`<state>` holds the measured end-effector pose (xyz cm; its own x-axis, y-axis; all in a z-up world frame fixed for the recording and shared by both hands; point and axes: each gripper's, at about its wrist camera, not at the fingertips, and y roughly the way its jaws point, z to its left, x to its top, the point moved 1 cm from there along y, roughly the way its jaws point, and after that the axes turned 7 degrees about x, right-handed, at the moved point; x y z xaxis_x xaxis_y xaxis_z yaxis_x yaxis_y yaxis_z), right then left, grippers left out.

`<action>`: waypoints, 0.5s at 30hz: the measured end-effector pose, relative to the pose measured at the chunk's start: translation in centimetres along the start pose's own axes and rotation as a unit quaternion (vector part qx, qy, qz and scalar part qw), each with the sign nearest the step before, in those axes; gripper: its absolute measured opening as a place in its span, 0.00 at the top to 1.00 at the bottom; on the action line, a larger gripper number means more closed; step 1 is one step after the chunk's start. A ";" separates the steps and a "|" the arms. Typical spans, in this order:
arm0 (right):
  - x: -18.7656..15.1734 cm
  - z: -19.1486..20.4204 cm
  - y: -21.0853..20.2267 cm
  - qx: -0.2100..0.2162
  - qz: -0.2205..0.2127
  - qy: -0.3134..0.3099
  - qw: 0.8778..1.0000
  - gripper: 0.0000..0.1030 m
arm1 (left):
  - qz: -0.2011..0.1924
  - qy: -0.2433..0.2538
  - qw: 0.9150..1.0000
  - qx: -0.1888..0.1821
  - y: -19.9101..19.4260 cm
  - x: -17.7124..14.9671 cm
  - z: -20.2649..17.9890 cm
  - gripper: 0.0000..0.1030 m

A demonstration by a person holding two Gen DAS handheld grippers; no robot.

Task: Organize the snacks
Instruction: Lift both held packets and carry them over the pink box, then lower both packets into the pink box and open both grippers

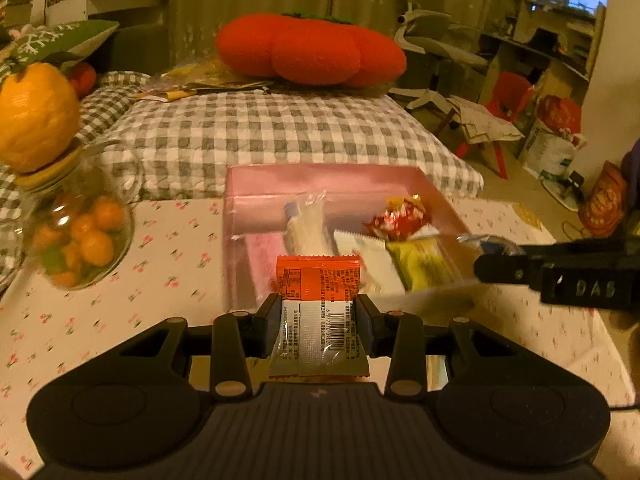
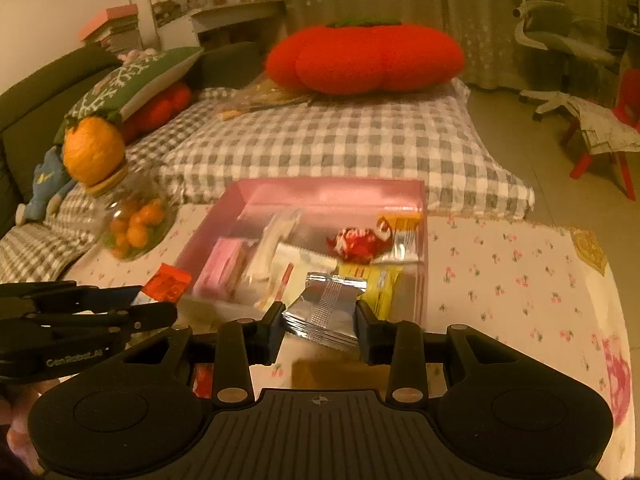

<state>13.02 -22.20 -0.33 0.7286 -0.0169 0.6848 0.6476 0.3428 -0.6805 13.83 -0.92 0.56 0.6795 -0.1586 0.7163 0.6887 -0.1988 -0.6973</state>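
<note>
My left gripper [image 1: 317,310] is shut on an orange and silver snack packet [image 1: 318,312], held just before the near wall of the pink transparent box [image 1: 320,178]. My right gripper [image 2: 320,316] is shut on a silver foil packet [image 2: 326,310], held at the near edge of the same pink box [image 2: 328,190]. The box holds several snacks: a red wrapped candy [image 2: 360,242], a yellow packet [image 2: 376,286], a white packet [image 1: 366,258] and a pink packet [image 2: 220,266]. The right gripper shows in the left wrist view [image 1: 486,250] at the box's right side. The left gripper [image 2: 138,298] shows at the left in the right wrist view.
A glass jar of small oranges [image 1: 80,236] with a large orange [image 1: 36,116] on its lid stands left of the box on the floral tablecloth [image 2: 520,280]. Behind lies a checked cushion [image 1: 260,136] with a red pumpkin pillow [image 1: 310,54]. Chairs and bags stand on the floor at right.
</note>
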 end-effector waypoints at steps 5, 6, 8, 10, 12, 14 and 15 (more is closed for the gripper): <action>0.6 -1.5 1.8 -0.002 -0.006 0.008 1.000 0.66 | 0.012 -0.001 1.000 -0.009 2.5 2.0 -1.2 0.65; 0.7 -1.9 2.1 -0.003 -0.007 0.011 1.000 0.66 | 0.017 -0.004 1.000 -0.010 3.2 2.5 -1.4 0.65; 0.7 -2.6 2.6 0.000 -0.007 0.017 1.000 0.66 | 0.025 -0.014 0.999 -0.015 4.4 3.3 -1.8 0.65; 0.7 -3.1 3.1 0.003 -0.006 0.020 1.000 0.66 | 0.030 -0.020 0.999 -0.017 5.6 4.1 -2.4 0.65; 0.7 -3.5 3.5 0.007 -0.006 0.022 1.000 0.66 | 0.035 -0.019 0.999 -0.013 6.7 4.7 -2.8 0.65; 0.7 -4.0 3.9 0.014 -0.006 0.025 1.000 0.66 | 0.040 -0.020 0.999 -0.008 7.8 5.2 -3.3 0.65; 0.6 -4.1 4.1 0.016 -0.005 0.026 1.000 0.66 | 0.044 -0.022 0.999 -0.005 8.5 5.4 -3.5 0.65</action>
<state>17.08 -24.67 -3.76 0.7331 -0.0683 0.6767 0.6480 0.3721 -0.6645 22.43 -6.82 -1.40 0.7473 -0.1332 0.6510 0.6239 -0.1964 -0.7564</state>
